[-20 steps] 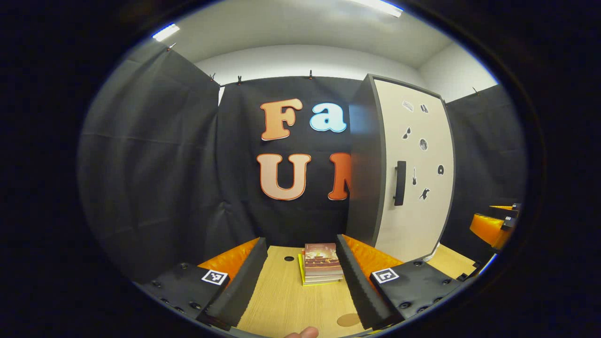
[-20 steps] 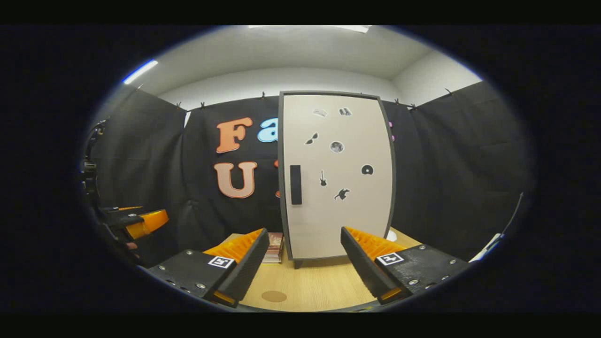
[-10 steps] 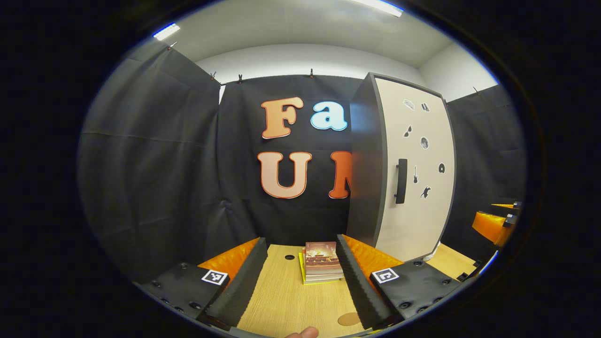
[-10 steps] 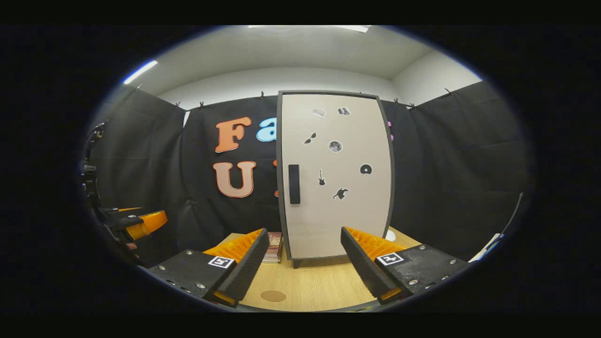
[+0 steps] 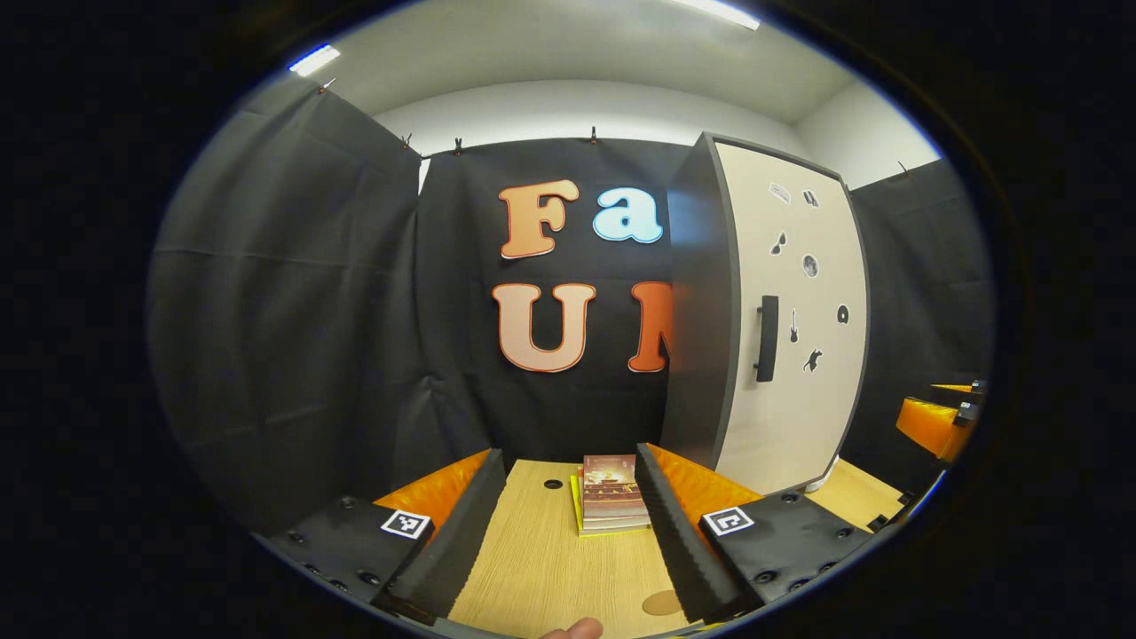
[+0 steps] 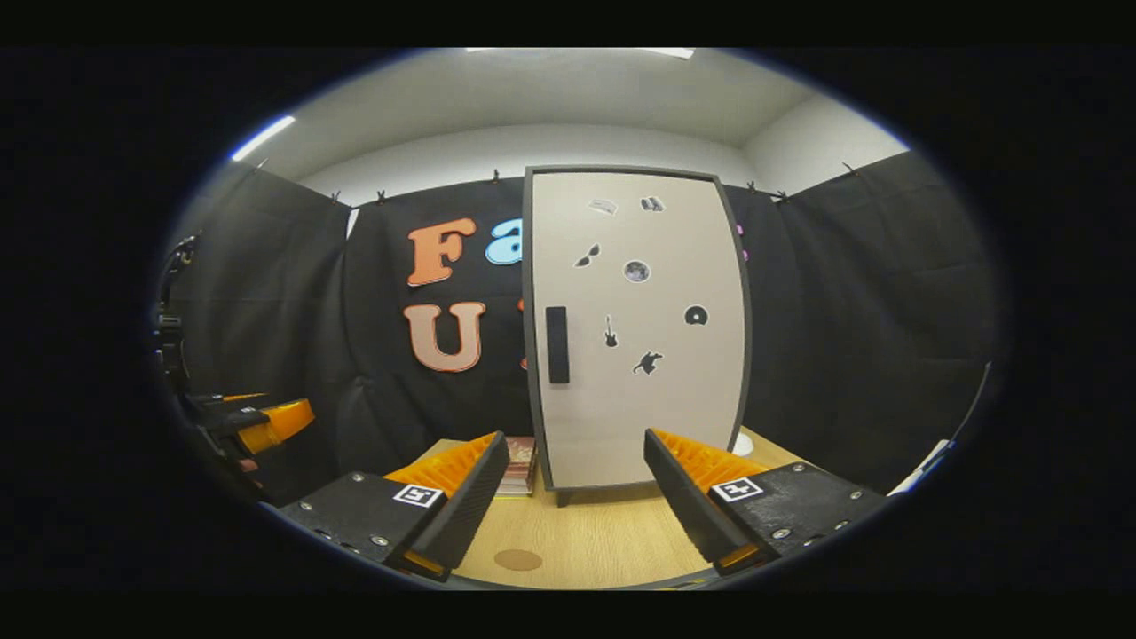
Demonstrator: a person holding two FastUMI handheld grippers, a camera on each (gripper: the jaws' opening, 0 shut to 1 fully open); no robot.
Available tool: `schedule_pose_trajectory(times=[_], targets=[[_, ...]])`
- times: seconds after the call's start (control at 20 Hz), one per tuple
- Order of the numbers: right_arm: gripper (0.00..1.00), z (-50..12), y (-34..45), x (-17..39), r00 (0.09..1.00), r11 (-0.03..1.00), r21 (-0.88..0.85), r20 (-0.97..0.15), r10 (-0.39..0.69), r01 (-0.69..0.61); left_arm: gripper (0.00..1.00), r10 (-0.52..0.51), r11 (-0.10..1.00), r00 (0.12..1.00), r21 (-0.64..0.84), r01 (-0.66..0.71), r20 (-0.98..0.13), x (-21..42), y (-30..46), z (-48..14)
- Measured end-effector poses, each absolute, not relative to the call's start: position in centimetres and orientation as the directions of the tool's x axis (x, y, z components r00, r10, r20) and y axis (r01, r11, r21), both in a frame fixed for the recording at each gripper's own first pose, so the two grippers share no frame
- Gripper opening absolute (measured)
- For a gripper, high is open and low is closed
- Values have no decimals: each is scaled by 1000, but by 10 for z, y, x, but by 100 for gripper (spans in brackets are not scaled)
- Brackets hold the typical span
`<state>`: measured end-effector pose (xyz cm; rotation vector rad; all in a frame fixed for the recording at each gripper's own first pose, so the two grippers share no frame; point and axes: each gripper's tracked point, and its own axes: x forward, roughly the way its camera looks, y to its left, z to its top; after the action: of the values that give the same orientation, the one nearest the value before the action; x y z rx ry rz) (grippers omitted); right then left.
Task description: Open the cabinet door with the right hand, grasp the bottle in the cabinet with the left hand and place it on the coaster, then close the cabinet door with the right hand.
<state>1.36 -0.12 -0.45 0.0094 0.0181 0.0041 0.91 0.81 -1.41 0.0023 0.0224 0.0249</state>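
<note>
A tall cabinet (image 6: pixel 635 328) with a pale door and a dark vertical handle (image 6: pixel 556 344) stands shut on the wooden table, straight ahead in the right gripper view. Its inside is hidden by the door. In the left gripper view the cabinet (image 5: pixel 781 319) stands off to the right, handle (image 5: pixel 767 338) facing me. A round brown coaster (image 6: pixel 517 560) lies on the table near my right gripper (image 6: pixel 572 479), which is open with nothing in it. My left gripper (image 5: pixel 568 497) is open too, and the coaster (image 5: pixel 662 603) lies by its right finger. The left gripper (image 6: pixel 266 426) also shows at far left.
A stack of books (image 5: pixel 611 494) lies on the table (image 5: pixel 541 568) left of the cabinet, between my left fingers in that view; books (image 6: pixel 518 467) peek beside the cabinet base. A small hole (image 5: pixel 553 485) marks the tabletop. Black cloth walls close the booth. The right gripper (image 5: pixel 932 422) shows at far right.
Both views have shifted slightly; the cabinet looks a touch nearer and higher in frame. The door stays shut and both grippers stay open.
</note>
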Motion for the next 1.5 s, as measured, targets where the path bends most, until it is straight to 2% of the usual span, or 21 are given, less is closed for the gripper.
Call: schedule_pose_trajectory(times=[0.4,0.65,0.7,0.95,1.35,1.5], targets=[[95,11,9,66,999,999,12,10,32,-32,94,19,1000,998,-2,-19,-53,20,11,-31],[95,24,20,126,998,999,-17,21,51,-51,94,27,1000,997,-9,-27,-78,34,22,-45],[95,27,22,139,998,998,-16,26,56,-55,97,31,999,996,-9,-32,-83,39,26,-47],[95,42,32,211,997,997,-46,33,71,-70,96,65,997,991,-23,-68,-120,60,49,-63],[94,36,28,295,1000,1000,-17,17,23,-23,96,89,994,975,-38,-98,-205,97,78,-103],[82,33,17,306,1000,999,-37,24,-10,11,96,100,993,977,-39,-110,-187,107,90,-101]])
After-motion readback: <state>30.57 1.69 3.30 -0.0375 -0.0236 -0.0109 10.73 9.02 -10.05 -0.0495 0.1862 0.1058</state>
